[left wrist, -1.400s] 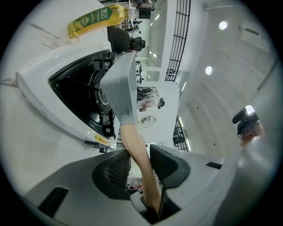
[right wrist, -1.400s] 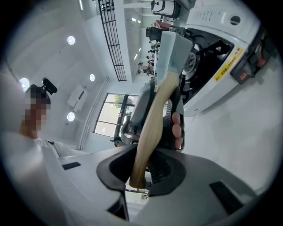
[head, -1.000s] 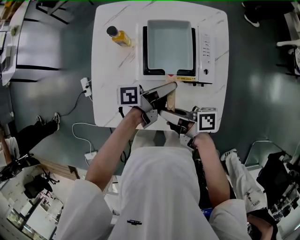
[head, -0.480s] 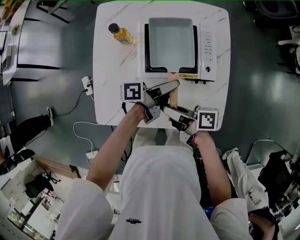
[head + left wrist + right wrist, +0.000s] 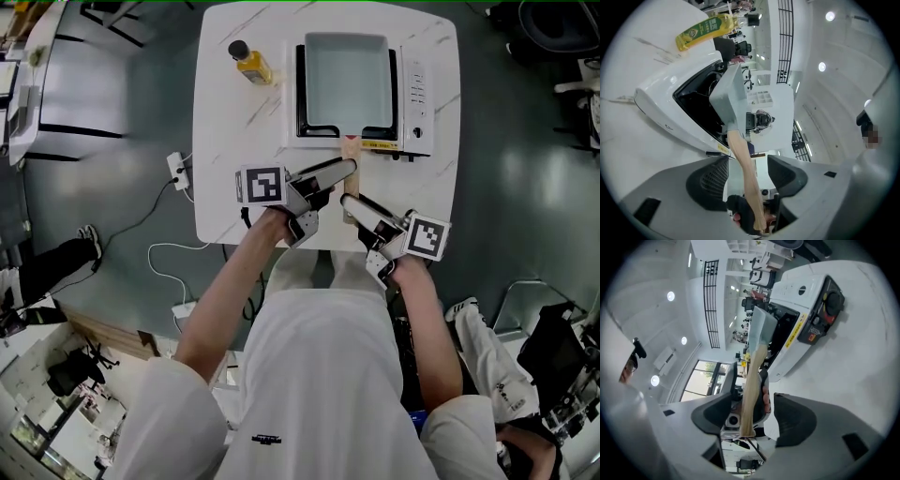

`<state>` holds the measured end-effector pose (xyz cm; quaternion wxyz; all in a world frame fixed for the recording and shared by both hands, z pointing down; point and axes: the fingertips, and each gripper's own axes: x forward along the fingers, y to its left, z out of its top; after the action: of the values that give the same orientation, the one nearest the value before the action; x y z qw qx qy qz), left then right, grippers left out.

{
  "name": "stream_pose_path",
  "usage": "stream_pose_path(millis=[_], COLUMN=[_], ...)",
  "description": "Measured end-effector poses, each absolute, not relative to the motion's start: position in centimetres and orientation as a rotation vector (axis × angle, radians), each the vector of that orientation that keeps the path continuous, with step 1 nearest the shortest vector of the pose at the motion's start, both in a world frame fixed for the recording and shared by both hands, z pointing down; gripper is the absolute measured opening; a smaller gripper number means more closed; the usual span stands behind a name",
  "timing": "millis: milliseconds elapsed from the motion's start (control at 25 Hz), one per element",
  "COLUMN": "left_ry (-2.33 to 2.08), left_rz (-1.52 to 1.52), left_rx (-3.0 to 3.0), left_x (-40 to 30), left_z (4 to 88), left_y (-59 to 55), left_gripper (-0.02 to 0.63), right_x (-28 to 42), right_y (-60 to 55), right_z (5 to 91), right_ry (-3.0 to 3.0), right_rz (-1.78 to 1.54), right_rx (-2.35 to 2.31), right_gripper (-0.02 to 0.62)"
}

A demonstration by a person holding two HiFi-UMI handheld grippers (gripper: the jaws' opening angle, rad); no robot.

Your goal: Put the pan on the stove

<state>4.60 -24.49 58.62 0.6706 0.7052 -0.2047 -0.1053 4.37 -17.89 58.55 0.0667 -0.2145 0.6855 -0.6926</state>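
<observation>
A white marbled table (image 5: 225,141) is standing on a grey floor (image 5: 112,187), and it is carrying a white stove (image 5: 415,94) with its black top (image 5: 302,94) facing up. The grey square pan (image 5: 345,80) is lying on that black top, inside its border, with the wooden handle (image 5: 349,187) pointing toward the near table edge.

The left gripper (image 5: 746,173) is reaching across the handle from the left. Its jaws are standing apart with the handle between them, a gap showing on each side. The right gripper (image 5: 752,420) is sitting at the handle's near end, also released, and the wood is running between its jaws without pressure.

In my judgement the placing is almost finishing. Each gripper should be drawing back along its own jaws without brushing the handle, so that the pan is not turning or sliding off the heating surface.
</observation>
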Motion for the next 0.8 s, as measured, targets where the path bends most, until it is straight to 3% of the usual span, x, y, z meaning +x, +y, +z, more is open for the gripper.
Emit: stream_pose_path(millis=[360, 440, 560, 760, 800], left_ry=[-0.665, -0.730, -0.837, -1.080, -1.118], left_rz=[-0.020, 0.045, 0.103, 0.212, 0.228], left_rx=[1.863, 1.944, 2.064, 2.200, 2.227], left_x=[1.5, 0.7, -0.2, -2.6, -3.0], left_z=[55.1, 54.0, 51.9, 48.7, 48.0], left_y=[-20.5, -19.8, -18.9, -18.2, -18.0], left_gripper=[0.249, 0.240, 0.151, 0.002, 0.000], right_x=[8.3, 8.7, 10.8, 11.9, 11.8], right_y=[-17.2, -17.4, -17.8, -18.3, -18.3], right_z=[56.4, 54.8, 52.9, 48.1, 47.1], right_ry=[2.232, 2.292, 2.387, 2.591, 2.644], right_rz=[-1.881, -1.772, -1.565, -1.211, -1.131], right_rx=[-1.015, -1.074, -1.270, -1.447, -1.474], right_gripper=[0.272, 0.234, 0.095, 0.080, 0.080])
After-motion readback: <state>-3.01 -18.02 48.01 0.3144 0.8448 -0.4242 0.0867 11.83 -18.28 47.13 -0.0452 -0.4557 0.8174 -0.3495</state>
